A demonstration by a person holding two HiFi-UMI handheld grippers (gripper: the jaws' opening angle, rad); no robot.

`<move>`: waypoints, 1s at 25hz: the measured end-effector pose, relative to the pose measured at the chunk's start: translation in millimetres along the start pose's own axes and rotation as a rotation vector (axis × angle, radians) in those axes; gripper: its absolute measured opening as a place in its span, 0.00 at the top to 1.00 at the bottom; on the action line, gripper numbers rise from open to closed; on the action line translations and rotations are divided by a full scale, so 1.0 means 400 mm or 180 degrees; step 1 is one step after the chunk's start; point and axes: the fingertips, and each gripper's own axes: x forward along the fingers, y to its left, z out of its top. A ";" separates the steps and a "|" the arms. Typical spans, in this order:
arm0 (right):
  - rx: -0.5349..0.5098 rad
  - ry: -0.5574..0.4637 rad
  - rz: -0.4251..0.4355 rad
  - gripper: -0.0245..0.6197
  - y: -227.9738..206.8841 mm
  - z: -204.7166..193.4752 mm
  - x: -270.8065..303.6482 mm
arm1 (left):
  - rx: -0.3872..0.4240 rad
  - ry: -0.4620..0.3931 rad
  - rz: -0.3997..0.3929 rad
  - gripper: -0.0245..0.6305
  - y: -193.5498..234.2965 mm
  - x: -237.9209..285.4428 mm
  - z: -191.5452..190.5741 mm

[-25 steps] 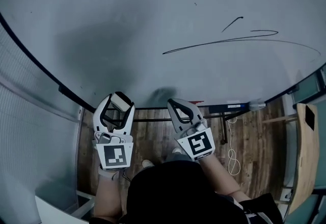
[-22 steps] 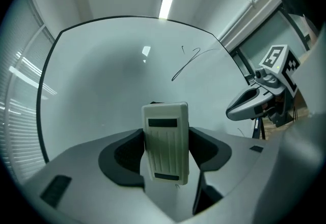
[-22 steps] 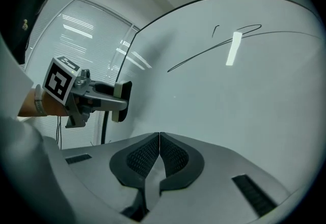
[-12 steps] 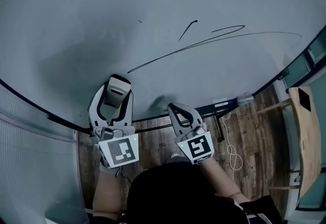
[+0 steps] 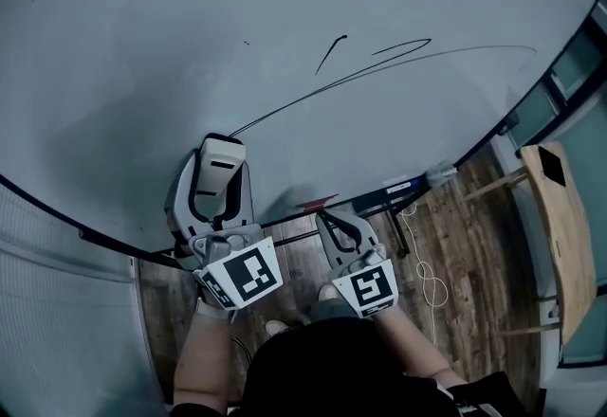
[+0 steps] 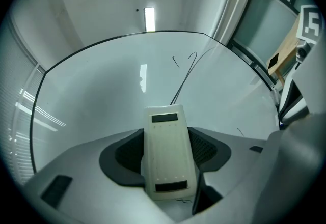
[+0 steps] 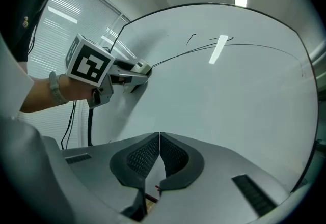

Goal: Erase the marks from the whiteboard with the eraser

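A large whiteboard (image 5: 285, 17) stands in front of me with thin black marker lines (image 5: 379, 64) across its right half; the lines (image 6: 183, 73) also show in the left gripper view and the lines (image 7: 214, 45) in the right gripper view. My left gripper (image 5: 220, 164) is shut on a cream-white eraser (image 5: 218, 169), which sits against the board near the lower left end of the long stroke. The eraser (image 6: 167, 154) fills the gap between the jaws. My right gripper (image 5: 332, 216) is shut and empty, held below the board's lower edge; its jaws (image 7: 159, 154) touch.
A tray rail (image 5: 408, 186) runs along the board's bottom edge. A wooden floor (image 5: 455, 263) with a loose white cord (image 5: 422, 263) lies below. A wooden chair (image 5: 560, 226) stands at the right. Blinds (image 5: 57, 311) cover the left side.
The left gripper with the eraser has risen onto the board toward the long stroke's lower end. The right gripper stayed low and shut. My view shifted right and down.
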 end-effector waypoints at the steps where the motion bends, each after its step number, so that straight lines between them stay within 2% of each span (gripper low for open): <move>1: -0.0010 0.0010 -0.0003 0.92 0.000 -0.002 -0.004 | -0.0021 -0.0020 0.0003 0.54 0.000 0.002 0.007; 7: -0.0139 -0.0132 0.0091 0.92 -0.017 0.019 -0.024 | -0.0035 -0.0108 0.0082 0.55 -0.015 0.025 0.058; 11: -0.0066 -0.0209 0.0113 0.92 -0.074 0.021 -0.038 | 0.0015 -0.0249 0.0134 0.55 -0.048 0.059 0.138; 15: -0.0165 -0.0328 0.0131 0.92 -0.145 0.035 -0.055 | 0.0098 -0.0413 0.0195 0.56 -0.097 0.100 0.227; 18: -0.0071 -0.0346 0.0112 0.92 -0.186 0.026 -0.064 | 0.0181 -0.0498 0.0226 0.56 -0.123 0.116 0.271; 22: 0.0009 -0.0314 0.0212 0.92 -0.214 0.004 -0.052 | 0.0155 -0.0627 0.0235 0.56 -0.125 0.113 0.261; 25: -0.0016 -0.0302 0.0352 0.92 -0.184 0.006 -0.033 | 0.0095 -0.0607 0.0288 0.56 -0.093 0.091 0.210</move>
